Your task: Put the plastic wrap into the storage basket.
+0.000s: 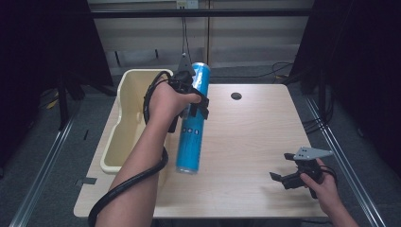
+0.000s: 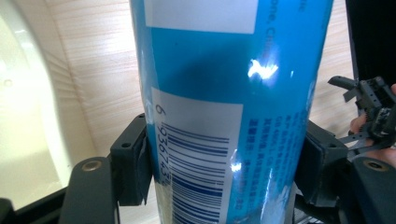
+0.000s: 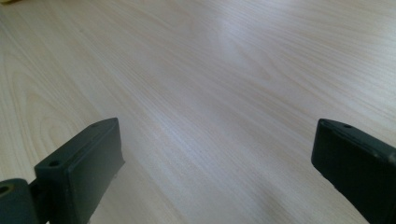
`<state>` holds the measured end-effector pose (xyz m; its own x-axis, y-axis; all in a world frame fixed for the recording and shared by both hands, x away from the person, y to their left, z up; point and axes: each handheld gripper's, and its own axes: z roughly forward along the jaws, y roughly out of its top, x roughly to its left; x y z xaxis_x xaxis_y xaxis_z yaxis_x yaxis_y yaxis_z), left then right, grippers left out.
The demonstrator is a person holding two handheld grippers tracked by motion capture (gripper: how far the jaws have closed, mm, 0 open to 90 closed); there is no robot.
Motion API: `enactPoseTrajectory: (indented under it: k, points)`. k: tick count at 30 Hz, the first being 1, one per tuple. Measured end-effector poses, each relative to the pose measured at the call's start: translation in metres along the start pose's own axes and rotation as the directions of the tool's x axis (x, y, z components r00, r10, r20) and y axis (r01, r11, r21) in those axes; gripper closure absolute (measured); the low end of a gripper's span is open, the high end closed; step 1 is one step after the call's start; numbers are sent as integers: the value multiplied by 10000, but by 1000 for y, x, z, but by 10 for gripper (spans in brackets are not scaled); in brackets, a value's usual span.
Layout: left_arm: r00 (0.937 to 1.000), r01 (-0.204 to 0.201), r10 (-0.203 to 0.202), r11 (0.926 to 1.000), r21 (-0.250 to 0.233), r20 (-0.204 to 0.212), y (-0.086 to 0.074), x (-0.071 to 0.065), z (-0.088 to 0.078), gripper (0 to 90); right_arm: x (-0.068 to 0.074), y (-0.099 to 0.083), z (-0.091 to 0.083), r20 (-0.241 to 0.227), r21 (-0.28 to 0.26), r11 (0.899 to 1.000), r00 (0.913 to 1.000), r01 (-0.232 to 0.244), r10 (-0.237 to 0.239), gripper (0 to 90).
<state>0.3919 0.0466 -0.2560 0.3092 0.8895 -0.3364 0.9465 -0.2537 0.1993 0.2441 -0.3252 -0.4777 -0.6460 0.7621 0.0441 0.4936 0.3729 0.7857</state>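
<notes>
Blue can [image 1: 193,118]: a long, glossy cylinder with a printed label and a white barcode panel, lying tilted from near the worktop's far edge toward its middle, just beside the basin; its near end is appearing to touch the wood while the far end looks raised, though that is hard to confirm.
Left tongs [image 1: 195,101]: clenching on the blue can's upper half, one dark pad pressing each side of the round body in the left gripper view; gripping across the width is likely giving the flat pads the best hold on a slick curved wall.
Cream basin [image 1: 124,113]: a smooth, rounded plastic tub sitting along the worktop's left edge, its hollow open upward, probably waiting to take the can.
Right tongs [image 1: 287,178]: resting released near the worktop's near-right corner, jaws standing wide apart over bare wood in the right gripper view, well apart from the can, seemingly keeping out of the way.
Worktop [image 1: 246,142]: pale wood-grain laminate, matte and flat, with a small dark round hole [image 1: 236,96] near its far edge.
Cable [image 1: 127,182]: a thick black lead trailing along the left forearm.
</notes>
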Motion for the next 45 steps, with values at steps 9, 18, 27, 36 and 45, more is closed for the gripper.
enactPoseTrajectory:
  k: [9,18,27,36,45]
  points:
    - [9996,260,-260,9997,-45,-96,-1,6,-12,323,0,0,0,112,21,10000,9999,-63,62,18]
    - [9985,476,-475,9989,41,-268,-4,17,-21,323,0,0,0,26,25,9999,9999,-108,108,17]
    - [9974,634,-636,9980,-57,-341,-7,27,-29,323,0,0,-1,-7,3,9999,9999,-150,150,17]
    - [9950,869,-870,9962,-51,-484,-12,41,-34,323,-1,-1,-1,-80,-81,9998,9998,-200,199,17]
    - [9911,1169,-1173,9931,-105,-626,-17,53,-39,323,-1,-1,-1,-78,-100,9997,9997,-225,224,17]
